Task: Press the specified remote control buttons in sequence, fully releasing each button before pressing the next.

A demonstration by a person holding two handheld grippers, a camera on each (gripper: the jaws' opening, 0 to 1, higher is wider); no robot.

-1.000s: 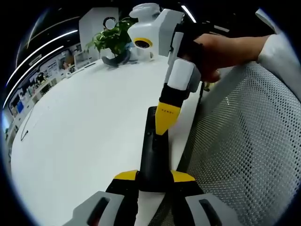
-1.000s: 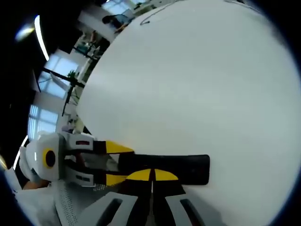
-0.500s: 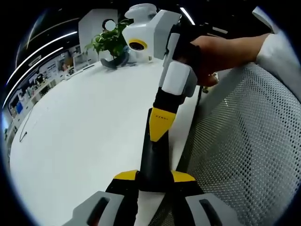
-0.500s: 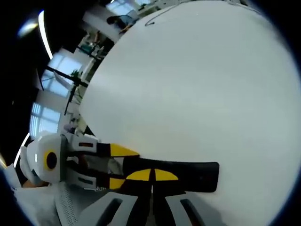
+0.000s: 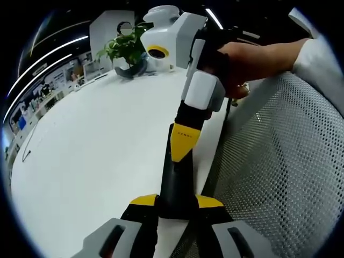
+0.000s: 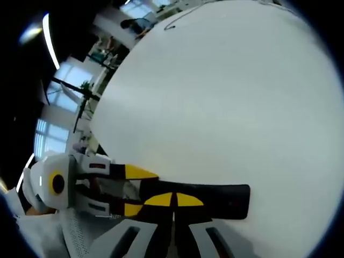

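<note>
Yellow-tipped jaws of the left gripper [image 5: 176, 201] are clenched on the near end of the black remote control [image 5: 176, 177], one tip on each long side of it. The remote runs straight away from them along the edge of the white bench [image 5: 97, 156], its far part lying over the bench surface.

Onto the remote's upper face, about midway along, the right gripper [image 5: 181, 151] comes down from above with its two yellow tips drawn together into one point; that point touches or sits just over the remote, and which of the two cannot be told. A person's hand [image 5: 242, 62] holds this gripper's body, a white sleeve [image 5: 317, 59] behind it.

In the right gripper view the right gripper's [image 6: 173, 200] tips meet, pressed together with nothing between them, over the remote [image 6: 220, 200], which crosses the view sideways. The left gripper [image 6: 137, 191] enters from the left and clamps that end of the remote.

Beside the bench edge is a grey mesh chair back [image 5: 279, 172]. At the far end of the bench stands a potted green plant [image 5: 126, 48].
</note>
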